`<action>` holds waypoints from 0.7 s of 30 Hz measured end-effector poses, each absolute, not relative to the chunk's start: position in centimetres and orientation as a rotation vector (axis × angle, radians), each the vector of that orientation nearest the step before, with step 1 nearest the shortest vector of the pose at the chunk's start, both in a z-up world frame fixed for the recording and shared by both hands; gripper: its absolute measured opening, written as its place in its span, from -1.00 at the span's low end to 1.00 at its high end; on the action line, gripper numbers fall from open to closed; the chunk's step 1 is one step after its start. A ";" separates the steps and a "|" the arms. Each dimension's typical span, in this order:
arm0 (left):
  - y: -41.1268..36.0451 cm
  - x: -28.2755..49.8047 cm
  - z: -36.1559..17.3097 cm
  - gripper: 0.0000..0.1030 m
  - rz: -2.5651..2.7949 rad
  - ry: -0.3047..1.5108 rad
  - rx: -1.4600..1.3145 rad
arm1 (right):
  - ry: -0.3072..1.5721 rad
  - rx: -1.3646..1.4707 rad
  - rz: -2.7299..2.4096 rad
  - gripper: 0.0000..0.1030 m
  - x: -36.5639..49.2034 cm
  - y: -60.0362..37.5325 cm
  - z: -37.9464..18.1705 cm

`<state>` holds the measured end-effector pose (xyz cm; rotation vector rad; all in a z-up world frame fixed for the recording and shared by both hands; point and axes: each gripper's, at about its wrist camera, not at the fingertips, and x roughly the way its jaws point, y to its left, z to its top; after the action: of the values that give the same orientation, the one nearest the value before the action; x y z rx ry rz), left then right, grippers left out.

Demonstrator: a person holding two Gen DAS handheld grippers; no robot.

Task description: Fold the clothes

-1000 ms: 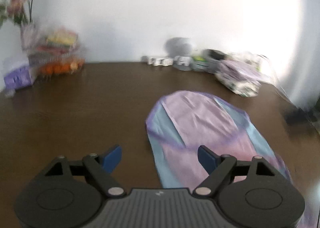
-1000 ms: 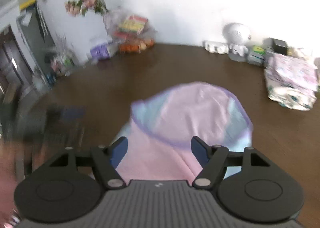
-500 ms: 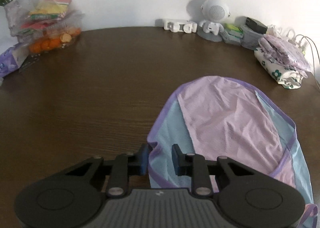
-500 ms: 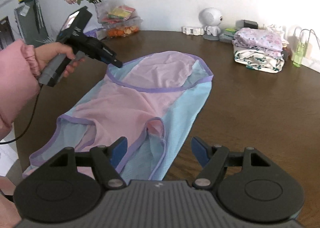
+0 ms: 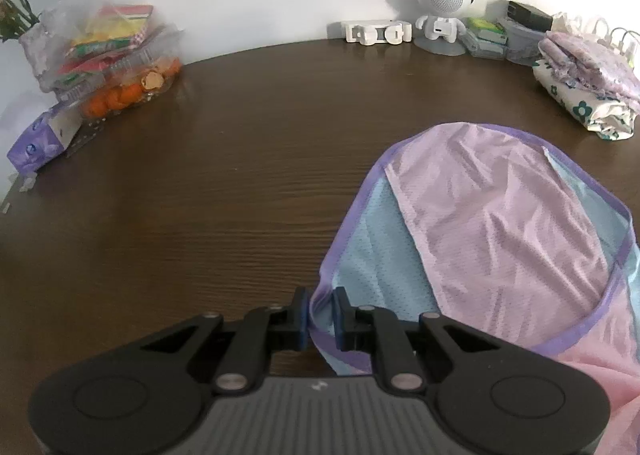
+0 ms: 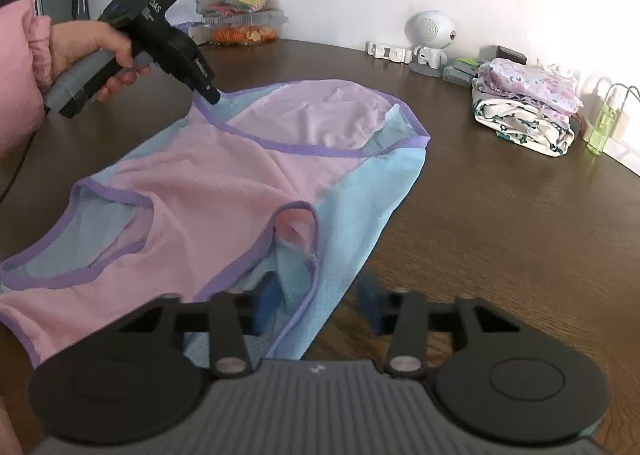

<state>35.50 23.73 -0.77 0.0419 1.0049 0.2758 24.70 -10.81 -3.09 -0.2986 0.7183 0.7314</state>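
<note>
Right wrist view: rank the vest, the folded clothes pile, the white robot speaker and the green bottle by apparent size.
Largest to smallest as they look:
1. vest, though it is nearest the camera
2. folded clothes pile
3. white robot speaker
4. green bottle, though it looks close to the speaker

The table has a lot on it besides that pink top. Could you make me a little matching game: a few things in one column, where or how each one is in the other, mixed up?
Things:
1. left gripper
2. right gripper
3. folded floral clothes
4. white round-headed figure

States or places:
A. stacked near the table's far right edge
B. open, fingers either side of the light blue side of the garment
C. standing at the back by the wall
D. pinching the purple-trimmed edge of the garment

Pairs: 1-D, 2-B, 3-A, 4-C
</note>
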 end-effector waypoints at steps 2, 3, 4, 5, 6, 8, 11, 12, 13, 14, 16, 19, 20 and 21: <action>23.5 35.6 -0.9 -0.93 0.289 1.000 0.061 | 0.717 -0.309 0.736 -0.52 24.6 -10.7 -3.2; 23.3 35.6 -0.9 -0.94 0.299 0.993 0.075 | 0.717 -0.315 0.738 -0.60 24.5 -10.6 -3.3; 23.1 35.6 -0.9 -0.94 0.307 0.987 0.095 | 0.716 -0.324 0.742 -0.65 24.4 -10.6 -3.3; 22.9 35.6 -1.0 -0.94 0.314 0.981 0.117 | 0.713 -0.334 0.741 -0.67 24.2 -10.6 -3.3; 22.7 35.6 -1.0 -0.94 0.321 0.974 0.138 | 0.711 -0.344 0.739 -0.73 24.0 -10.7 -3.2; 22.6 35.7 -1.4 -0.94 0.324 0.979 0.156 | 0.706 -0.352 0.724 -0.85 23.8 -11.0 -3.2; 22.5 35.8 -1.7 -0.94 0.350 0.980 0.181 | 0.701 -0.358 0.699 -0.90 23.5 -11.4 -3.3; 22.5 35.8 -1.7 -0.93 0.364 0.977 0.177 | 0.700 -0.357 0.691 -0.90 23.4 -11.6 -3.3; 22.6 35.8 -1.7 -0.89 0.378 0.973 0.166 | 0.700 -0.357 0.684 -0.90 23.4 -11.8 -3.3; 22.7 35.8 -1.6 -0.76 0.391 0.969 0.155 | 0.700 -0.357 0.678 -0.90 23.4 -12.0 -3.2; 23.1 35.6 -0.9 -0.41 0.386 0.948 0.090 | 0.700 -0.330 0.676 -0.83 23.4 -12.7 -3.1; 23.6 34.4 0.9 0.11 0.385 0.880 -0.008 | 0.696 -0.234 0.700 -0.35 23.1 -14.2 -2.5; 23.6 34.0 1.6 0.12 0.384 0.867 -0.020 | 0.692 -0.212 0.701 -0.25 23.0 -14.6 -2.3; 23.4 33.8 2.3 0.14 0.382 0.859 -0.025 | 0.687 -0.193 0.702 -0.22 22.9 -15.0 -2.1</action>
<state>33.78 23.42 2.26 -0.0248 0.8593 0.3819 22.88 -15.05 -2.08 -0.1927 0.6874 0.7016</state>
